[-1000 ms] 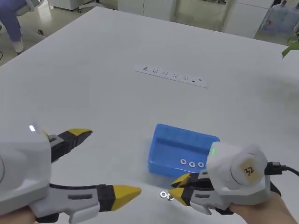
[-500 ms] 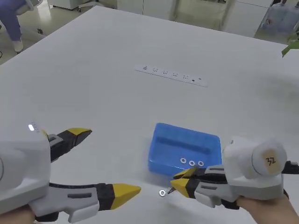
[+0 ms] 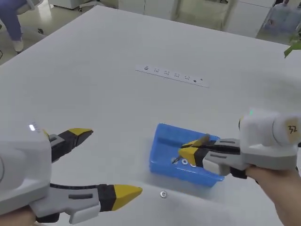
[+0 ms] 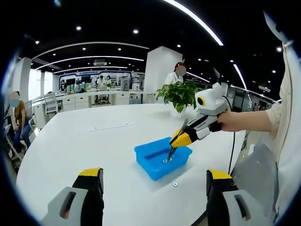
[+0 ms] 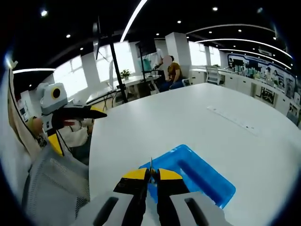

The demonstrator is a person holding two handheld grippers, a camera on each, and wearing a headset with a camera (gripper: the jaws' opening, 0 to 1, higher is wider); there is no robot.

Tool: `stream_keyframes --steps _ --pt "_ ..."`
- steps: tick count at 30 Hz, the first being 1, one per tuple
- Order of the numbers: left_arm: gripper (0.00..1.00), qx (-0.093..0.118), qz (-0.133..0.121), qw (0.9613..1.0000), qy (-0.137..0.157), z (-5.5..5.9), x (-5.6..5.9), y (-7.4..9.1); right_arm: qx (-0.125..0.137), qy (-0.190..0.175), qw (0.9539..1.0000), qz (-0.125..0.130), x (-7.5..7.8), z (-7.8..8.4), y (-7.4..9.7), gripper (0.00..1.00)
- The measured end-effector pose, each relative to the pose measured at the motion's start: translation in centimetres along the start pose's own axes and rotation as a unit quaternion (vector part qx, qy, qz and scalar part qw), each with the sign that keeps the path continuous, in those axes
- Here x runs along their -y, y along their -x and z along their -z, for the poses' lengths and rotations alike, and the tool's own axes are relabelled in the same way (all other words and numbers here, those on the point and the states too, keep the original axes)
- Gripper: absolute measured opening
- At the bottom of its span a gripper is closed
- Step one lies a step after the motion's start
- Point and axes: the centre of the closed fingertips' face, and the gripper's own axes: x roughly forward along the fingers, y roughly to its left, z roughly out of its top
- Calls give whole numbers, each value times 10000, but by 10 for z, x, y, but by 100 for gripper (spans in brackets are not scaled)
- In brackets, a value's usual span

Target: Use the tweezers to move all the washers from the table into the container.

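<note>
Blue container [image 3: 162,141] sits on the white table [image 3: 94,70], near the near edge and right of centre. Washers [image 3: 193,165] lie on its floor, toward the wall that faces the near edge.

Right tongs [image 3: 187,149] are pressed together on the tweezers [image 3: 175,160] and reach in over the container from the right. The tweezer tips point down inside it, just beside the washers there. Can't tell whether the tips carry a washer; too small. Right gripper view: both yellow-tipped jaws are nearly touching, with the thin tweezers sticking out between them over the blue container.

One loose washer [image 3: 163,194] is flat on the bare table, between the container and the near edge, apart from the container wall. It also shows in the left gripper view, just in front of the container.

Left tongs [image 3: 116,162] are spread wide and holding nothing, low over the table toward the near left corner, well apart from the container.

White power strip [image 3: 171,75] lies further back toward the far edge.
</note>
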Motion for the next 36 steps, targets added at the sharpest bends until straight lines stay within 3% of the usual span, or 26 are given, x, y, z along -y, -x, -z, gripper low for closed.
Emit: stream_keyframes --steps 6,14,22,36 --pt "92 11 -56 10000 16 0 -3 3 -214 -84 9995 231 16 5 -16 3" --pt "92 27 -120 9999 47 2 -7 7 -515 -252 9977 363 27 17 -27 3" --pt "92 14 -128 9999 44 1 -8 7 -822 -138 9958 381 37 34 -32 3" --pt "91 40 -104 9999 21 -2 -7 4 -786 -52 9963 358 50 35 -33 3"
